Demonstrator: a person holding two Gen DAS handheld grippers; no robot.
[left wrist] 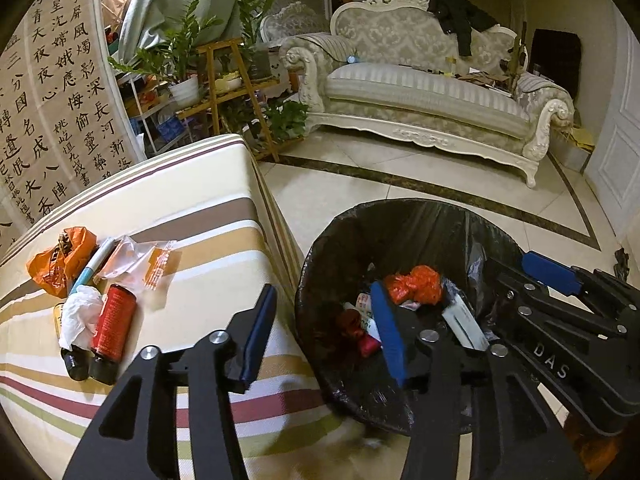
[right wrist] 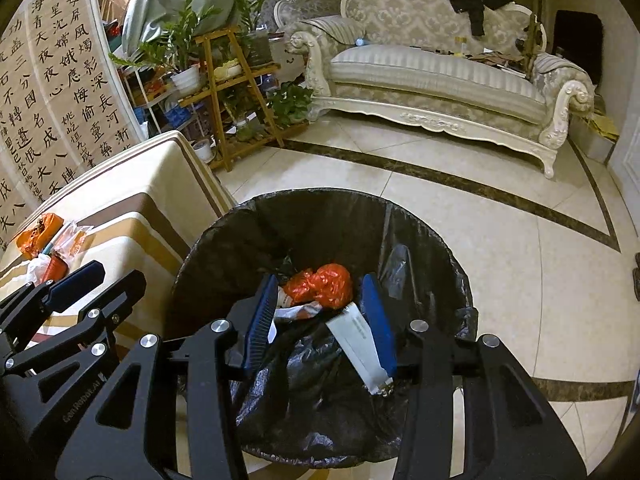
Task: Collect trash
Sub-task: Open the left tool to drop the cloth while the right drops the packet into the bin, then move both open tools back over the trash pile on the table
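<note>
A bin with a black liner (left wrist: pixel 320 264) (right wrist: pixel 224 232) stands on the floor beside the striped table (left wrist: pixel 192 208). In it lie an orange bag (left wrist: pixel 416 284) (right wrist: pixel 324 284) and other wrappers. My right gripper (right wrist: pixel 324 320) is open above the bin; a white carton (right wrist: pixel 360 344) leans against its right finger, and the carton also shows in the left wrist view (left wrist: pixel 464 320). My left gripper (left wrist: pixel 324 332) is open and empty over the table's edge and the bin's rim. On the table lie a red can (left wrist: pixel 114 320), white tissue (left wrist: pixel 80 312), an orange bag (left wrist: pixel 60 260), a clear wrapper (left wrist: pixel 136 260) and a blue-white tube (left wrist: pixel 92 268).
A cream sofa (left wrist: pixel 420 92) stands across the tiled floor (left wrist: pixel 360 176). A wooden plant stand (left wrist: pixel 232 92) with potted plants stands behind the table. A calligraphy screen (left wrist: pixel 60 92) is at the left.
</note>
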